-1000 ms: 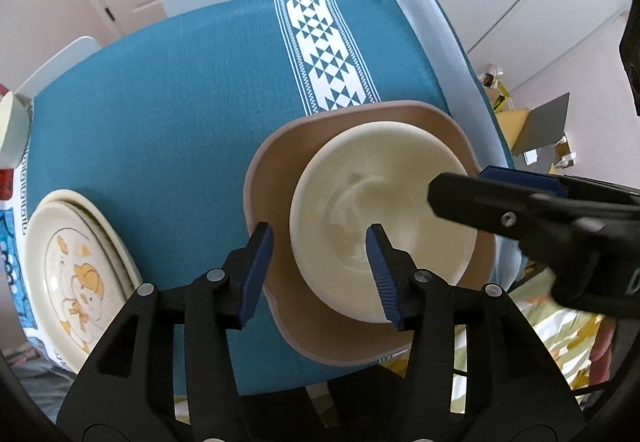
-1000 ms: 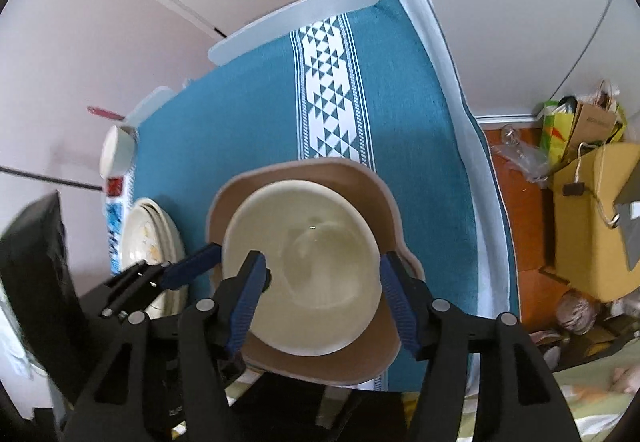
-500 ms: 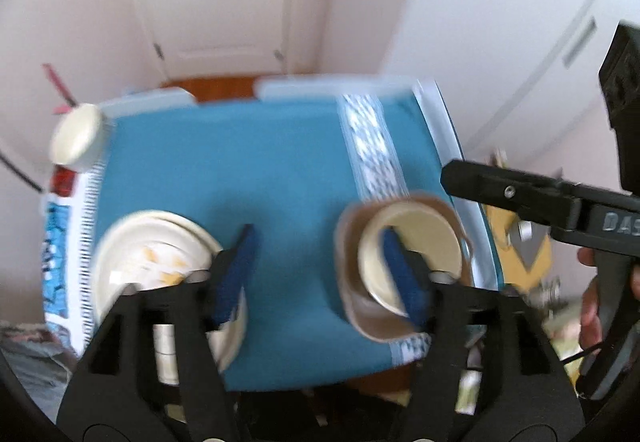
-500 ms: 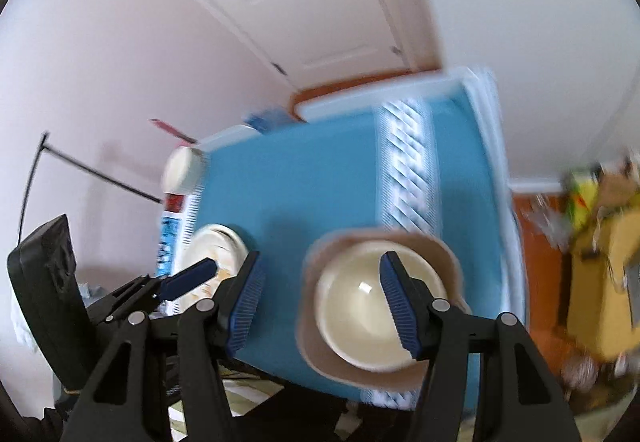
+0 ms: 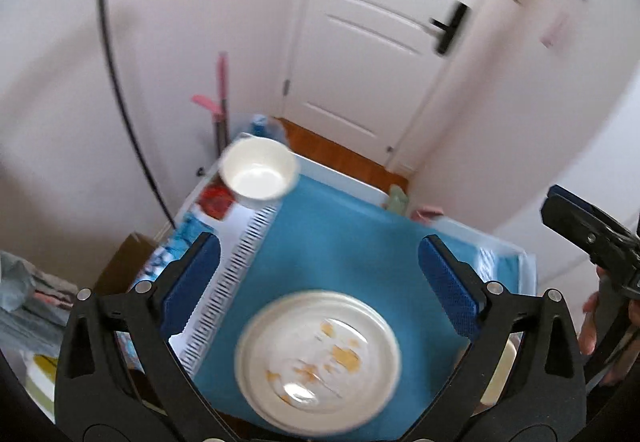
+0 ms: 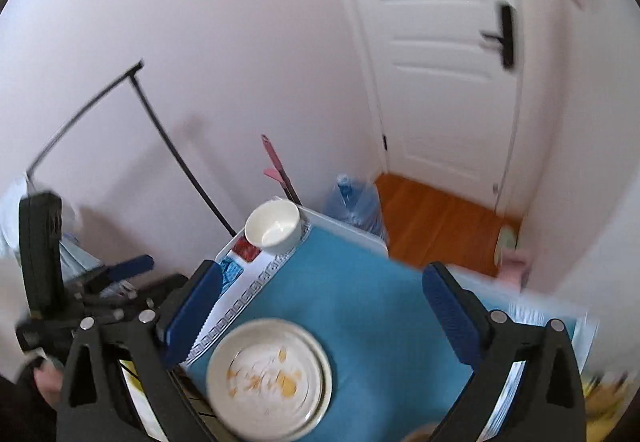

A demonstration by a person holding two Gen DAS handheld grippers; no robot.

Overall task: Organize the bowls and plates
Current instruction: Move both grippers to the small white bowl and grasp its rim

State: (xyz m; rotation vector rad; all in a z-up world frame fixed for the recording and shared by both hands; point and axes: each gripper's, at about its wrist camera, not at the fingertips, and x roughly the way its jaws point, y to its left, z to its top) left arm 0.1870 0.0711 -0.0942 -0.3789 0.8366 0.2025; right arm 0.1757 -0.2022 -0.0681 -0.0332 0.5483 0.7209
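Observation:
A stack of cream plates with yellow pictures (image 5: 318, 360) lies on the teal tablecloth (image 5: 344, 242), below and between my left gripper's (image 5: 320, 282) open, empty fingers. It also shows in the right wrist view (image 6: 270, 376). A small white bowl (image 5: 258, 173) stands at the table's far left corner and shows in the right wrist view too (image 6: 273, 227). My right gripper (image 6: 322, 310) is open and empty, high above the table. A sliver of the cream bowl (image 5: 498, 374) shows behind my left gripper's right finger. The frames are blurred.
The table's far edge (image 6: 344, 228) borders a wooden floor (image 6: 440, 219) and a white door (image 6: 444, 53). A water jug (image 6: 354, 205) and pink stick (image 6: 276, 169) stand by the wall. A black rack (image 6: 160, 129) stands left.
Both grippers have risen and swung left, away from the cream bowl in the brown plate. The picture plates and the small white bowl now fill the views.

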